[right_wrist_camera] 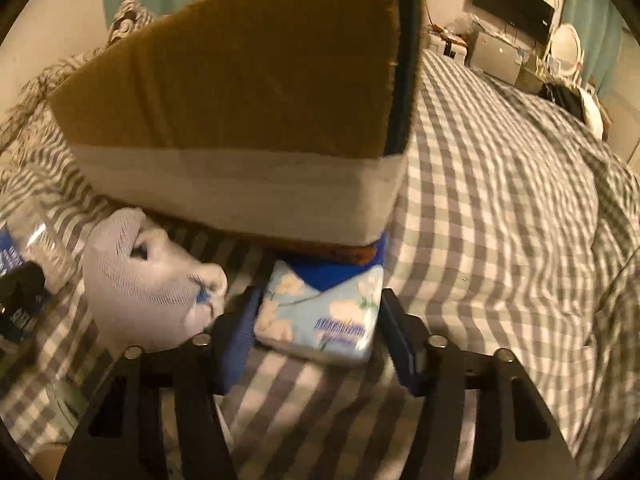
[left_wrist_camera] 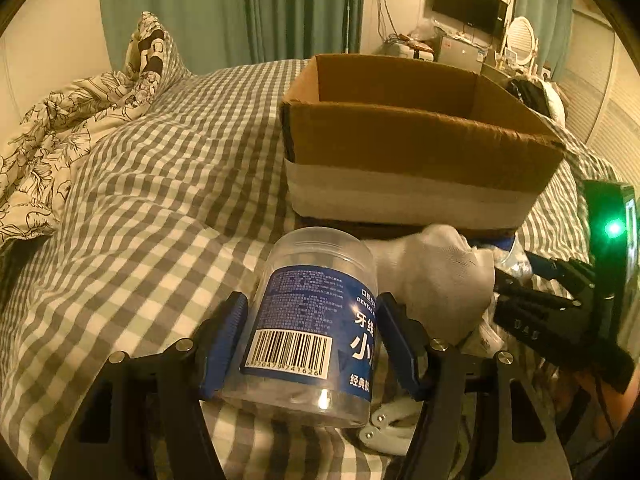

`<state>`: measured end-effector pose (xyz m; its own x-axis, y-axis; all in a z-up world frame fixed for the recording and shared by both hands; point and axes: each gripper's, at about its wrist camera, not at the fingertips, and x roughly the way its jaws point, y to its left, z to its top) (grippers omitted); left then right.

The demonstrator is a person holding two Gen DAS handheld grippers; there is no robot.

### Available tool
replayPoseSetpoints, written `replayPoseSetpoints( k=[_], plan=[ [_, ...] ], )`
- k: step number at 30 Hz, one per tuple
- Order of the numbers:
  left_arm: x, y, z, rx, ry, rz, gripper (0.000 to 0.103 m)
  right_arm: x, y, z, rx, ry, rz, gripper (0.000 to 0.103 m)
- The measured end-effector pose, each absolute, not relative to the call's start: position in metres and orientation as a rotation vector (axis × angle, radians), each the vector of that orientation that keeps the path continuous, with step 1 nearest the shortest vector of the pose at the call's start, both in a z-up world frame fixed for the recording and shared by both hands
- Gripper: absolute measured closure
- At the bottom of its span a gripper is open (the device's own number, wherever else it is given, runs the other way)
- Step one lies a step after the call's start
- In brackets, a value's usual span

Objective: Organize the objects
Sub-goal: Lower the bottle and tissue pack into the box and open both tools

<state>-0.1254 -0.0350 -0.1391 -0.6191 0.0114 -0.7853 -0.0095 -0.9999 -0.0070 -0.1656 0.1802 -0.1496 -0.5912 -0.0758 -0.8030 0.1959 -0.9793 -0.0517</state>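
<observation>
My left gripper (left_wrist_camera: 310, 340) is shut on a clear plastic jar (left_wrist_camera: 308, 320) with a blue label and barcode, held just above the checked bed. An open cardboard box (left_wrist_camera: 416, 140) stands on the bed right behind it. A white sock (left_wrist_camera: 436, 276) lies between jar and box; it also shows in the right wrist view (right_wrist_camera: 140, 276). My right gripper (right_wrist_camera: 316, 328) has its jaws open around a blue floral tissue pack (right_wrist_camera: 320, 316) that lies on the bed, its far end tucked under the box (right_wrist_camera: 240, 112). The right gripper body shows at the right of the left wrist view (left_wrist_camera: 560, 312).
The bed has a grey checked cover (left_wrist_camera: 160, 200) with a floral quilt (left_wrist_camera: 60, 128) bunched at the far left. A small white tool (left_wrist_camera: 384, 420) lies under the jar. A desk with a monitor (left_wrist_camera: 468, 4) stands beyond the bed.
</observation>
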Motion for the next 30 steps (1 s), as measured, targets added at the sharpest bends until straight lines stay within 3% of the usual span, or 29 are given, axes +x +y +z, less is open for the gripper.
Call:
replayPoseSetpoints(
  k=[9, 16, 30],
  plan=[
    [-0.104, -0.022, -0.133, -1.356, -0.027, 2.794, 0.037, -0.125, 0.201, -0.132, 1.307, 0.185, -2.620, 0.052],
    [-0.086, -0.011, -0.115, -1.321, -0.018, 2.807, 0.038, -0.085, 0.215, -0.083, 1.156, 0.178, -2.639, 0.052],
    [-0.113, -0.002, 0.001, -0.968, -0.020, 2.845, 0.038, -0.082, 0.207, 0.034, 0.783, 0.145, -2.661, 0.052]
  ],
)
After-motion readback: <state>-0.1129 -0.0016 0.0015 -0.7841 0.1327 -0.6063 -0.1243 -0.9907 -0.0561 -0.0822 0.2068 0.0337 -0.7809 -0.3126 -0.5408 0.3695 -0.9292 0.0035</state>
